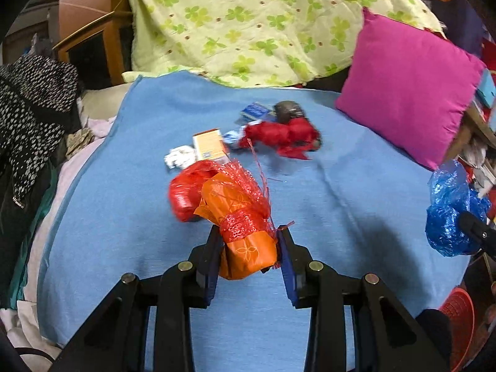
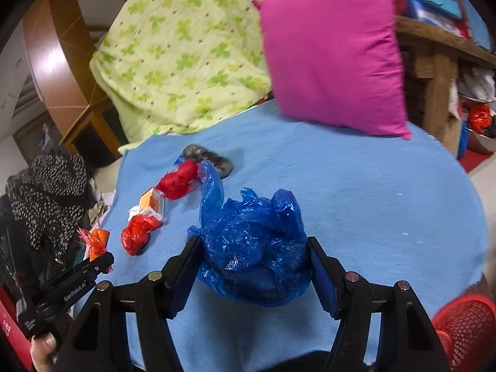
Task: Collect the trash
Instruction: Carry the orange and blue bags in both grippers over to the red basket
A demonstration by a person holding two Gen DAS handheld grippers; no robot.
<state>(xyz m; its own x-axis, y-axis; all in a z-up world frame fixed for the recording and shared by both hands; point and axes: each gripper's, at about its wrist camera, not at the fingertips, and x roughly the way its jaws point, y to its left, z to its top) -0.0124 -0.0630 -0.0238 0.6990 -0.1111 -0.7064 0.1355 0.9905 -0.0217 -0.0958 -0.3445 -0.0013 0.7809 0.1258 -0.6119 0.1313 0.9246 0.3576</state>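
Blue blanket [image 1: 356, 192], clover-print quilt [image 1: 248, 21], magenta pillow [image 1: 409, 93], wooden table [image 2: 440, 62]

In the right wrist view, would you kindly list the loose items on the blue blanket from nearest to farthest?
Red crumpled bag → orange-and-white box → red crumpled wrapper → dark grey object → magenta pillow. The blue plastic bag held in the right gripper is nearer than all of them.

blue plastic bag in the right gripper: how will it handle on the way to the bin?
The blue plastic bag is thin, crinkled film, so probably very light and floppy. A loose flap sticks up past the right gripper, so it may flutter or snag. Glossy film bulging between the pads looks slippery; it could slip out.
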